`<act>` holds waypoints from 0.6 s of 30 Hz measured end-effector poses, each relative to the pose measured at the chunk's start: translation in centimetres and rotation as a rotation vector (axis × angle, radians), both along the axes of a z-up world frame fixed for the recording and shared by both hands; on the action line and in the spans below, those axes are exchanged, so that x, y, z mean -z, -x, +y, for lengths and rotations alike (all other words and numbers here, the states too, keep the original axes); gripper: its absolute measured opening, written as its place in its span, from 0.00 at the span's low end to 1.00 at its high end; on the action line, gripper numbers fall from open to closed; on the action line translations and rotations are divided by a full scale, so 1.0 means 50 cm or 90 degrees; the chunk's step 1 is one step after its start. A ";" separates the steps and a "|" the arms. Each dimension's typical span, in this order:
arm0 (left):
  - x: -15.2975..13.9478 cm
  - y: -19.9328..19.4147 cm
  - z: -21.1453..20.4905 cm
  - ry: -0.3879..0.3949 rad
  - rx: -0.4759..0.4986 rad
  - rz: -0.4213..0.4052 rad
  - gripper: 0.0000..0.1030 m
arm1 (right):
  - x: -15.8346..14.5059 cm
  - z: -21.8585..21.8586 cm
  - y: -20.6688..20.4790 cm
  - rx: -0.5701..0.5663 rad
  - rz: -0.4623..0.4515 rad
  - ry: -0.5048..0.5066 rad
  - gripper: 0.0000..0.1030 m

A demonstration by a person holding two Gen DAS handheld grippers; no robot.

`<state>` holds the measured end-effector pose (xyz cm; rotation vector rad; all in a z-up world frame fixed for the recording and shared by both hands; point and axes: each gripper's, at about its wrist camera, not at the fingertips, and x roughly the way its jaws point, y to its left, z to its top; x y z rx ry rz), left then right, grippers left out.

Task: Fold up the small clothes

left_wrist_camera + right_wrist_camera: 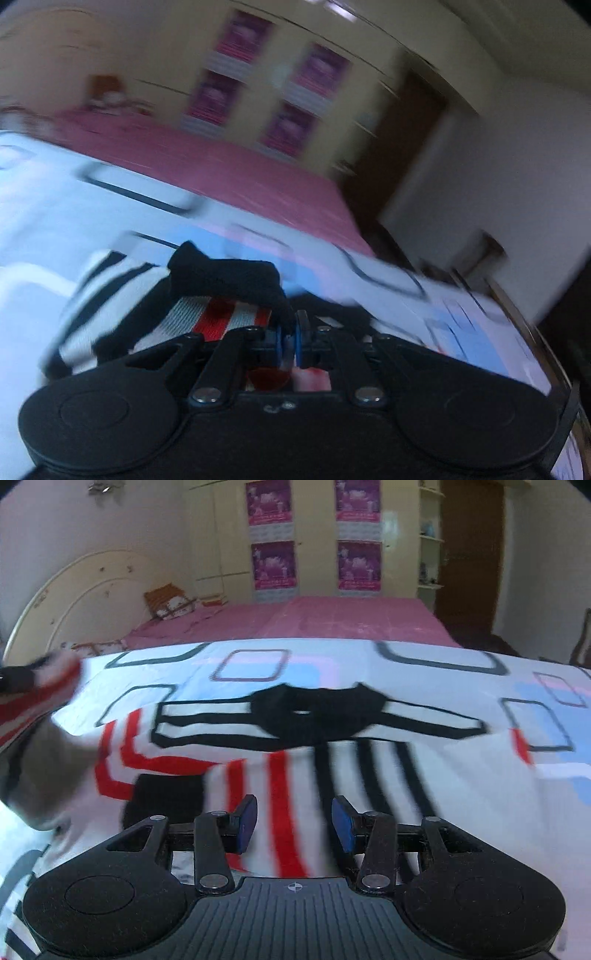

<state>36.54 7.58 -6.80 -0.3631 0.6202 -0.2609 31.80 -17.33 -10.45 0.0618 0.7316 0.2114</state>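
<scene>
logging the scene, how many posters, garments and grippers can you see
purple wall posters: 4
striped red, black and white knit garment: 1
black two-finger grippers: 2
total: 7

The whole left wrist view is smeared by motion blur, so the posters cannot be read. The striped shirt is cut off at the right wrist view's left edge (its lower hem is hidden behind the gripper body).
</scene>
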 end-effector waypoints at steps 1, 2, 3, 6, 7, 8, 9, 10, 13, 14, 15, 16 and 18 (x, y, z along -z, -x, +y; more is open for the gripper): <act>0.013 -0.010 -0.039 -0.009 0.028 0.007 0.06 | -0.001 -0.018 0.005 0.009 0.001 0.000 0.43; 0.027 -0.018 -0.071 -0.017 0.049 0.014 0.06 | -0.001 -0.036 0.009 0.018 0.003 -0.001 0.43; 0.044 -0.027 -0.108 -0.032 0.070 0.024 0.06 | 0.000 -0.054 0.014 0.027 0.005 -0.002 0.43; 0.094 -0.041 -0.186 -0.082 0.102 0.060 0.11 | 0.004 -0.094 0.027 0.039 0.017 -0.008 0.44; 0.107 -0.043 -0.195 -0.088 0.106 0.075 0.20 | 0.005 -0.104 0.031 0.039 0.019 -0.009 0.44; 0.116 -0.044 -0.199 -0.088 0.111 0.090 0.27 | 0.007 -0.111 0.036 0.037 0.022 -0.008 0.44; 0.120 -0.042 -0.203 -0.091 0.113 0.101 0.30 | 0.009 -0.115 0.041 0.034 0.023 -0.008 0.44; 0.117 -0.041 -0.202 -0.095 0.114 0.101 0.43 | 0.009 -0.119 0.046 0.032 0.023 -0.011 0.44; 0.093 -0.015 -0.170 -0.123 0.094 0.050 0.74 | 0.008 -0.120 0.051 0.021 0.027 -0.041 0.44; 0.082 0.004 -0.157 -0.134 0.084 0.030 0.75 | 0.006 -0.117 0.051 0.011 0.029 -0.056 0.44; 0.070 0.014 -0.149 -0.147 0.076 0.019 0.75 | 0.004 -0.112 0.050 0.003 0.029 -0.066 0.44; 0.062 0.024 -0.134 -0.164 0.064 0.010 0.75 | 0.000 -0.103 0.050 -0.006 0.029 -0.076 0.44; 0.050 0.042 -0.105 -0.197 0.034 -0.007 0.76 | -0.005 -0.081 0.050 -0.027 0.028 -0.093 0.67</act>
